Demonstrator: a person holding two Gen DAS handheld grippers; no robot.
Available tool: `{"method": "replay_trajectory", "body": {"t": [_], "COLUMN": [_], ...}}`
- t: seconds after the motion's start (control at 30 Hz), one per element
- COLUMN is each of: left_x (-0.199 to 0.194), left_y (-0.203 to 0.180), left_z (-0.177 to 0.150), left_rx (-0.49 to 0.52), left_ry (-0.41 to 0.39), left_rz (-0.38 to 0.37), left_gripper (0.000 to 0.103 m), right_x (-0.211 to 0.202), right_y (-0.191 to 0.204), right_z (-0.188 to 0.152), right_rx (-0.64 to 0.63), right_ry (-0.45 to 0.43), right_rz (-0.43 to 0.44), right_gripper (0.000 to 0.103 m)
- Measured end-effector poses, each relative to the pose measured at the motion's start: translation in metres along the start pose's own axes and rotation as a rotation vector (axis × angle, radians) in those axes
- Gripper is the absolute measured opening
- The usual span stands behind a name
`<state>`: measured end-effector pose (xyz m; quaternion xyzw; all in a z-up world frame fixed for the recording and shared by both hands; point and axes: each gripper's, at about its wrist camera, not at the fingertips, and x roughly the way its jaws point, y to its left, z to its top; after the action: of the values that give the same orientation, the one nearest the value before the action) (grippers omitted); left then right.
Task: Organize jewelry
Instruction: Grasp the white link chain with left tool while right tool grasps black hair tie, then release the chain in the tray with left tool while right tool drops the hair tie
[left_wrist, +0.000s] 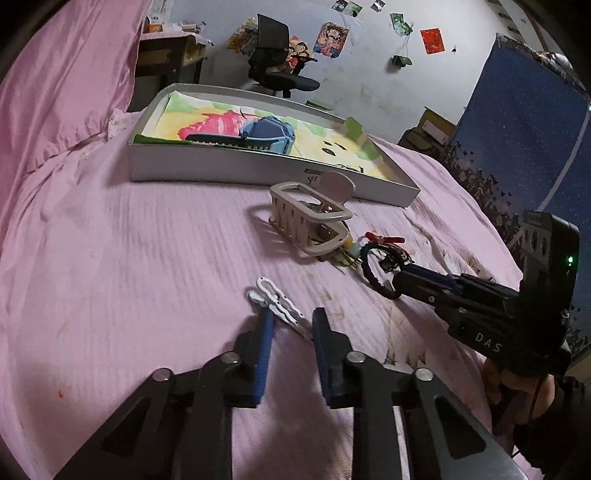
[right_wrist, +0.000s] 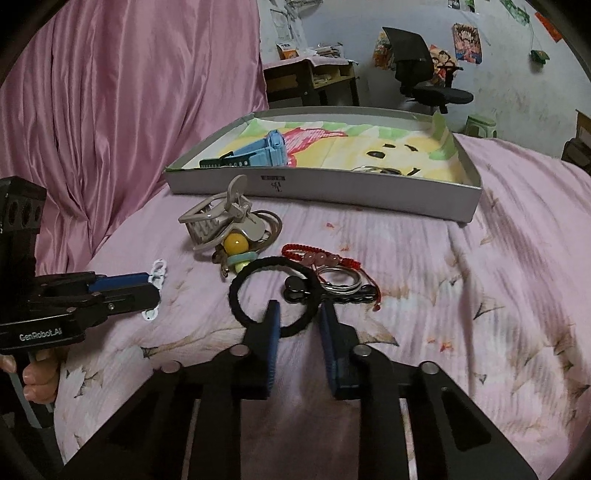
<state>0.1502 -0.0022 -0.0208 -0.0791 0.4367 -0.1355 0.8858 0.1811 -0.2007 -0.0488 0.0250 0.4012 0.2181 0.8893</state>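
A white hair clip (left_wrist: 279, 304) lies on the pink bedspread between the open fingers of my left gripper (left_wrist: 291, 317); it also shows in the right wrist view (right_wrist: 157, 280). My right gripper (right_wrist: 298, 314) is open, its fingers astride the near edge of a black braided ring (right_wrist: 273, 293). Beside the ring lie a red beaded bracelet (right_wrist: 321, 258), silver bangles (right_wrist: 338, 282) and a black charm (right_wrist: 294, 288). A beige claw clip (right_wrist: 218, 218) lies on a keyring with a yellow bead (right_wrist: 236, 242). The white box (right_wrist: 332, 184) holds a blue watch (right_wrist: 255, 151).
The box has a colourful drawing as its liner and stands at the far side of the bed. A pink curtain (right_wrist: 110, 110) hangs at the left. An office chair (right_wrist: 421, 70) and a desk (right_wrist: 314, 77) stand behind the bed.
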Motion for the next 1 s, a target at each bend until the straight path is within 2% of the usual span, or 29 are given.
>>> {"method": "replay_trajectory", "body": {"t": [0.13, 0.33, 0.47, 0.63, 0.87, 1.0], "left_x": [0.000, -0.003, -0.008, -0.013, -0.020, -0.026], "left_y": [-0.002, -0.004, -0.012, -0.013, -0.011, -0.012], "left_z": [-0.001, -0.003, -0.006, -0.007, -0.008, -0.009], "left_rx": [0.005, 0.003, 0.046, 0.054, 0.049, 0.056], "left_ry": [0.005, -0.009, -0.038, -0.061, -0.092, -0.134], "left_rz": [-0.002, -0.014, 0.005, 0.010, 0.015, 0.032], "left_gripper": [0.013, 0.005, 0.004, 0.004, 0.004, 0.004], "right_x": [0.002, 0.000, -0.009, -0.021, -0.028, -0.030], "right_y": [-0.001, -0.001, 0.004, 0.007, 0.008, 0.008], "right_z": [-0.002, -0.005, -0.007, -0.006, -0.004, -0.005], "right_rx": [0.012, 0.019, 0.000, -0.019, -0.028, -0.030], "right_ry": [0.004, -0.007, -0.044, -0.100, -0.131, -0.146], "right_rz": [0.016, 0.041, 0.046, 0.045, 0.043, 0.038], "right_gripper": [0.008, 0.005, 0.005, 0.005, 0.005, 0.005]}}
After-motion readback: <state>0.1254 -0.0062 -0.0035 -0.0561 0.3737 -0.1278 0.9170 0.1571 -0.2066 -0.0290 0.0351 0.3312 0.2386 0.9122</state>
